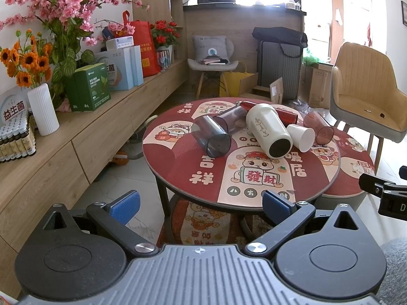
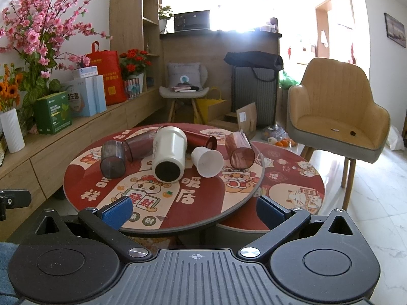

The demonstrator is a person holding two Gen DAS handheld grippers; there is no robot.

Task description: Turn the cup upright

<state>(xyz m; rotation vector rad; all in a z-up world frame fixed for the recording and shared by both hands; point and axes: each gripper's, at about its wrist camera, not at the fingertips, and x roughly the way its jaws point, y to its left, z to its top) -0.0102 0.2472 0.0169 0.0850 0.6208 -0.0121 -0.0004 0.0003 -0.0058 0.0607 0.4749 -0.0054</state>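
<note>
Left claw (image 1: 201, 203) and right claw (image 2: 193, 209), both spread wide and holding nothing, short of the round table's (image 2: 162, 225) near edge; bare tabletop between that rim and the cups lying on their sides mid-table: grey cup (image 2: 112, 162), cream tumbler (image 2: 169, 158), white cup (image 2: 207, 162), red cup (image 2: 240, 153).

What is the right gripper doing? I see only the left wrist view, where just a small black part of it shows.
Observer: The right gripper is open and empty, short of the round table.
Operator: Does the red clear cup touch the white cup?
Observer: No, the red clear cup lies on its side, apart from the white cup.
Operator: Is something on the floor behind?
Observer: Oranges lie there, beside the yellow chair.
</note>
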